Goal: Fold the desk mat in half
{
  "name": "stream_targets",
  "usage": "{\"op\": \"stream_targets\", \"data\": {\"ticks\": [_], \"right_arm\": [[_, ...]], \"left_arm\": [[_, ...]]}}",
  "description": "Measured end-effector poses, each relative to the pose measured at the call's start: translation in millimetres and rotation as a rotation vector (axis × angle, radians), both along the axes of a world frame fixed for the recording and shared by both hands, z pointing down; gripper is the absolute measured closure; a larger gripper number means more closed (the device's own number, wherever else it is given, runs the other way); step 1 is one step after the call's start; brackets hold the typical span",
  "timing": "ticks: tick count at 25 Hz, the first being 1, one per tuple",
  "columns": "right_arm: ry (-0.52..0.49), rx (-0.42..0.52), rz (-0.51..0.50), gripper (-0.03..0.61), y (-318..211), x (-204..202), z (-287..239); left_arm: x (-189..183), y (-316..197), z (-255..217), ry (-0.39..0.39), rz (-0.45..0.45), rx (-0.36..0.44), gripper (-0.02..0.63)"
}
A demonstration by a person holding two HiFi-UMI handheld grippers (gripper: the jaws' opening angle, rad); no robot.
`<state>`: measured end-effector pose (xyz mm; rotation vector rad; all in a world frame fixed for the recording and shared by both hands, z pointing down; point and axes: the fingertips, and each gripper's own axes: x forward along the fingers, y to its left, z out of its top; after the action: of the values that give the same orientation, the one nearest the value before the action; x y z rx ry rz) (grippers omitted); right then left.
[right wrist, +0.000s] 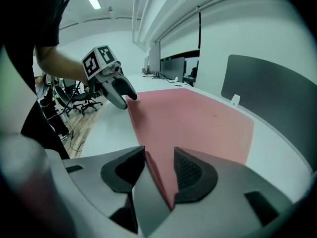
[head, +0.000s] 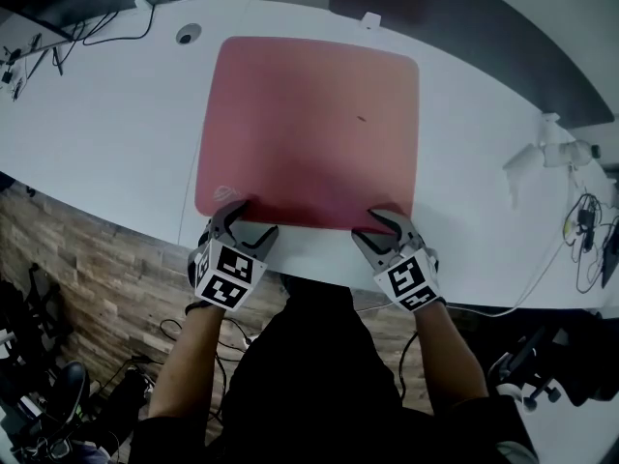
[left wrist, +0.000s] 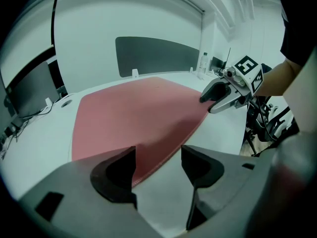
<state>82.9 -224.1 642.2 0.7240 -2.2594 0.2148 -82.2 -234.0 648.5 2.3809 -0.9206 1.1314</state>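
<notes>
The left gripper (left wrist: pixel 157 157) and right gripper (right wrist: pixel 159 158) each straddle the pink desk mat's (head: pixel 309 129) near edge, jaws apart and unclamped. The mat's corner mark just beside the left gripper is unreadable. Bare white table (head: pixel 116 133) lies beyond and outward of both.

One desk mat (head: pixel 308 129), two grippers (head: pixel 242 217) (head: pixel 383 224)

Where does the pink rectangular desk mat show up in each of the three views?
Head view: the pink rectangular desk mat lies flat at upper centre on the white desk.
Left gripper view: the mat fills the middle, from lower centre out to the right.
Right gripper view: the mat spans from centre to right.
Shared landmark: the small white tab just beyond the mat's far edge.
</notes>
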Motion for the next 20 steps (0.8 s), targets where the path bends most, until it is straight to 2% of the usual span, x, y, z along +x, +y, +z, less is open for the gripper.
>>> {"op": "stream_targets", "data": {"ticks": [1,2,5,11,14,17,20], "right_arm": [[0.010,0.009,-0.007,0.409,0,0,0],[0.020,0.019,-0.011,0.461,0,-1,0],[0.036,0.043,0.002,0.504,-3,-3,-3],[-0.073,0.039,0.075,0.512,-13,-2,-42],[-0.110,0.050,0.093,0.517,-20,-4,-64],[-0.108,0.079,0.091,0.523,-24,-4,-82],[-0.094,0.107,0.083,0.525,-22,-4,-94]], "left_arm": [[5,2,0,0.008,0.013,-0.002,0.335],[11,4,-1,0.016,0.027,-0.001,0.323],[25,8,2,-0.005,0.080,0.007,0.303],[30,2,1,-0.148,0.124,0.071,0.284],[23,-7,-10,-0.184,0.097,0.124,0.286],[16,-15,-24,-0.183,0.069,0.148,0.318],[9,-18,-34,-0.188,0.069,0.157,0.418]]}}
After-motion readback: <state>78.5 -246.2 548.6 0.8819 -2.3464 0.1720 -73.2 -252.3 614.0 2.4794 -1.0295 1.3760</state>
